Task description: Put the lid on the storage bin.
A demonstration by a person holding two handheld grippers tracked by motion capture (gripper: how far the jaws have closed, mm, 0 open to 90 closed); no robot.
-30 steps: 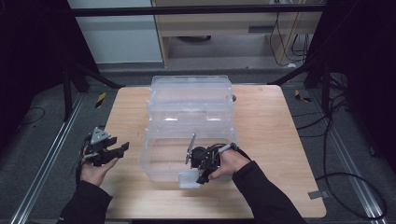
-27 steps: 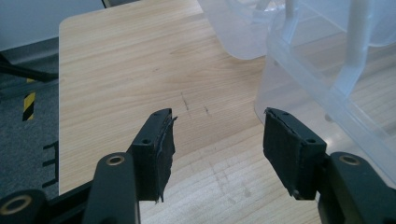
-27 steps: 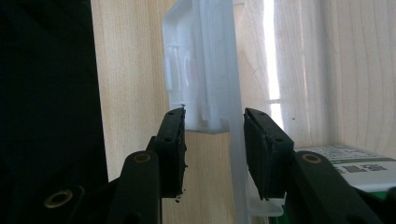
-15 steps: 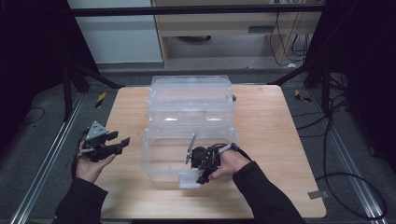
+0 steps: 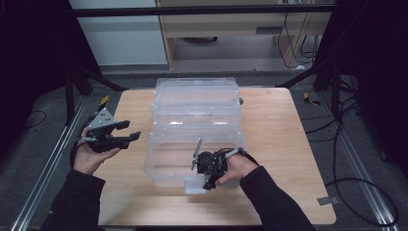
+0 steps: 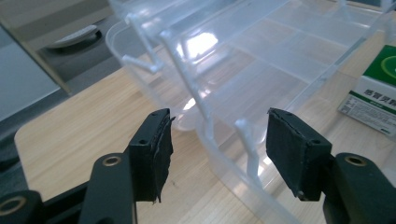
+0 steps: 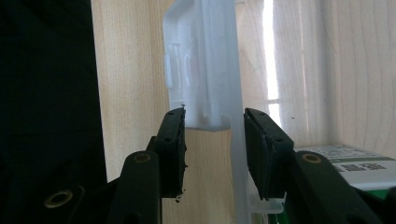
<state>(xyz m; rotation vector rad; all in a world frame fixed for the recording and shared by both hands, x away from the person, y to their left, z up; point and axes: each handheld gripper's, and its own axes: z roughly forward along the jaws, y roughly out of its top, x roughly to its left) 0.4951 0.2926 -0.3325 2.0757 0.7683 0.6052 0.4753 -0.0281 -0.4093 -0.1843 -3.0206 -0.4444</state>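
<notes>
Lifted left tongs [image 5: 126, 134] gape empty beside clear box [image 5: 192, 144].

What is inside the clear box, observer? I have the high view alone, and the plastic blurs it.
Observer: A green and white carton lies in the box; the left gripper view shows it.
Operator: What are the right jaws closed on?
Observer: The right gripper has its jaws shut on the white latch at the box's front wall.
Operator: And is the left one holding anything?
Observer: No. The left gripper is open; its jaws have just been opening, and the pads touch nothing, with the box's rim ahead of them.
</notes>
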